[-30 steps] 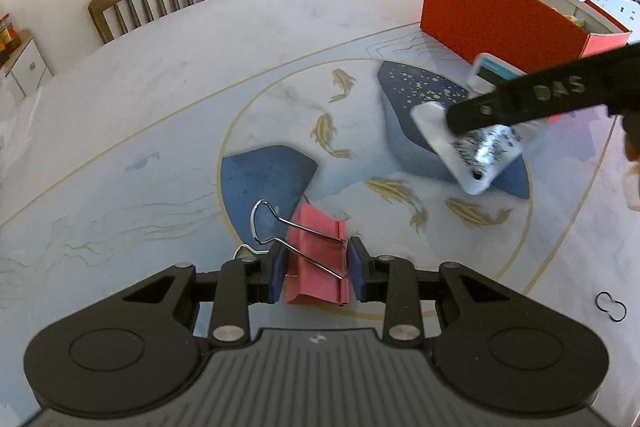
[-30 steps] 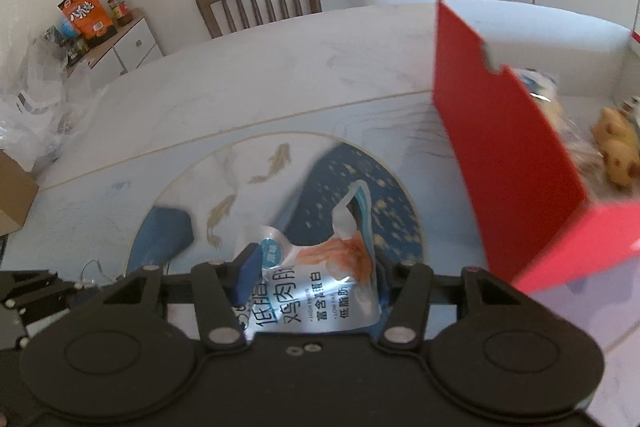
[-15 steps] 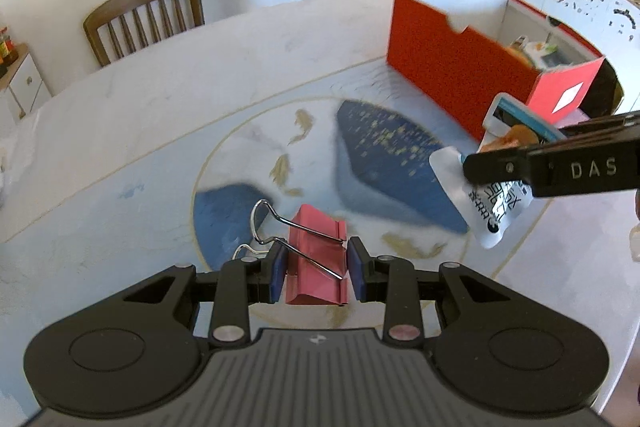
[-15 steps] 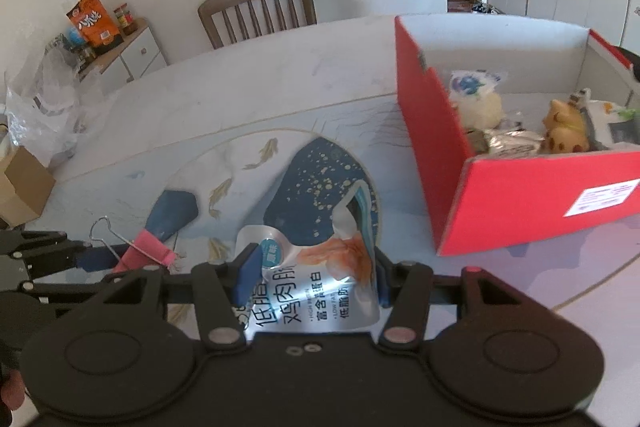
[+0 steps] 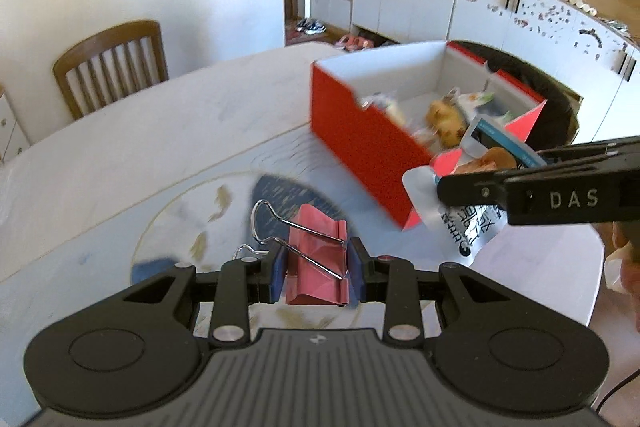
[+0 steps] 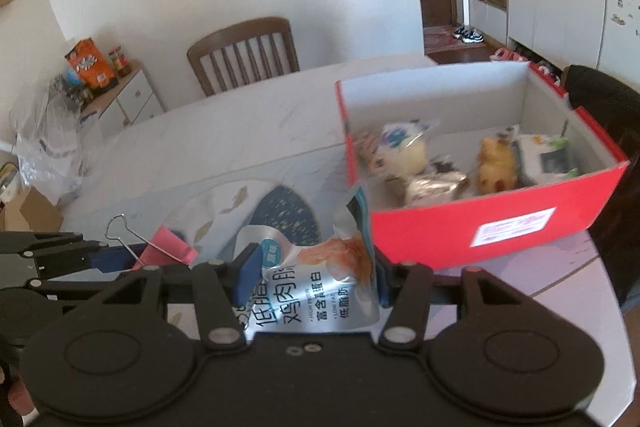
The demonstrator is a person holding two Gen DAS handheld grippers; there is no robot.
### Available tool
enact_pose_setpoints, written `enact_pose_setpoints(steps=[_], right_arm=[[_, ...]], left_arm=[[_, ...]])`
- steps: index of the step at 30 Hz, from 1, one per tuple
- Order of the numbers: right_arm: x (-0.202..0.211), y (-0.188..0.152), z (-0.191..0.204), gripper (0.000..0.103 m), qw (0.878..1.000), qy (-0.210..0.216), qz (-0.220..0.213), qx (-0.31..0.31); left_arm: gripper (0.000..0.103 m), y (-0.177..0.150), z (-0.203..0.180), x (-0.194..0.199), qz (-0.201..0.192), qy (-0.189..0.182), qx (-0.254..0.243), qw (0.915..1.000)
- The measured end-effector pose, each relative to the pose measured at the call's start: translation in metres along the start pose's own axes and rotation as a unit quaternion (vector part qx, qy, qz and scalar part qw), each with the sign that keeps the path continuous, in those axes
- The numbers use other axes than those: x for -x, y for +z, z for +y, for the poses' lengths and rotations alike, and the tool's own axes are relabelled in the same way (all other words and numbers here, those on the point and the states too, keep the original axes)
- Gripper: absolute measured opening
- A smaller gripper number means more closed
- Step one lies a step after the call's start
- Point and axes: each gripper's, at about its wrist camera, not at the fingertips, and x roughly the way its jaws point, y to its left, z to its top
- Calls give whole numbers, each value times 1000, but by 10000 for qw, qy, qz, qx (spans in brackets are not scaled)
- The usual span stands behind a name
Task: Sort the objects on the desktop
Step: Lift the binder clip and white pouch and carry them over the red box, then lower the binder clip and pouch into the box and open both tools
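Left claw (image 5: 316, 269): you hold the clip (image 5: 316, 259) clamped, up off the table, short of the box (image 5: 360, 143).
Right claw (image 6: 310, 277): you grip the pouch (image 6: 316, 291), just before the box's near wall.
Key relation: box lies ahead-right; your right claw is nearer.

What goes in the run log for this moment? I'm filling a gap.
left gripper: shut on pink binder clip | right gripper: shut on silver snack pouch | both lifted near open red box
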Motion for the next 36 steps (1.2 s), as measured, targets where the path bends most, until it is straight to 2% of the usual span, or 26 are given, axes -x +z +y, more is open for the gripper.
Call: enact_pose_setpoints(steps=[10,18,26,36], right_arm=[[20,22,-63,54,9996,-163,-240,-33],[26,41,-111,54,9992,-202,-342,-6],[23,59,-148,54,9986,-257,-455,-12],[-2,80,-174,54,9991,-264,-308,81]], left_arm=[[30,48,-58,-8,-334,-63,-138,9993],[30,82,-98,-29,-383,-58,-203,9990],[30,116,-118,-54,-278,-42,-242,9993],[30,161,-117,-101,117,-121,-20,9999]])
